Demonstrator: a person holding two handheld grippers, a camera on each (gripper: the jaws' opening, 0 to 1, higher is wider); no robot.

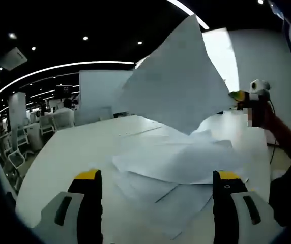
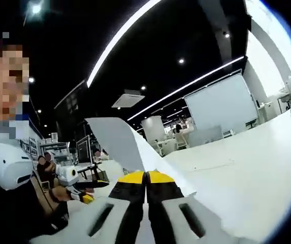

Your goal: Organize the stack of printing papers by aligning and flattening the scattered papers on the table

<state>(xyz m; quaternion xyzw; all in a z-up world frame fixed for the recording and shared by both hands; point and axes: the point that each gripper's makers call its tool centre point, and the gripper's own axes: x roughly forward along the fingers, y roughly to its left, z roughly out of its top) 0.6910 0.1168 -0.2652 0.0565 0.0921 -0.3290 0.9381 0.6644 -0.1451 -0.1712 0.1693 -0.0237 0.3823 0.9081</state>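
Right gripper view: the right gripper (image 2: 146, 175) clamps a lifted sheet (image 2: 116, 140); the left gripper (image 1: 158, 175) hovers, jaws apart, seemingly above scattered papers (image 1: 178, 160) on the table (image 1: 69, 152).

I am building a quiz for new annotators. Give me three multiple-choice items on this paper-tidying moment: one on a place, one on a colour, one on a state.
1. Where is the lifted sheet?
A. In the air above the paper pile
B. Flat on the floor
C. On a chair

2. What colour are the left tool tips?
A. Red
B. Yellow
C. Green

3. How stands the right tool?
A. Wide open
B. Shut on the lifted sheet
C. Holding a cup

Key: A, the sheet hangs over the pile on the table; B, yellow caps top both jaws; B, the jaws meet with the sheet pinched between them.
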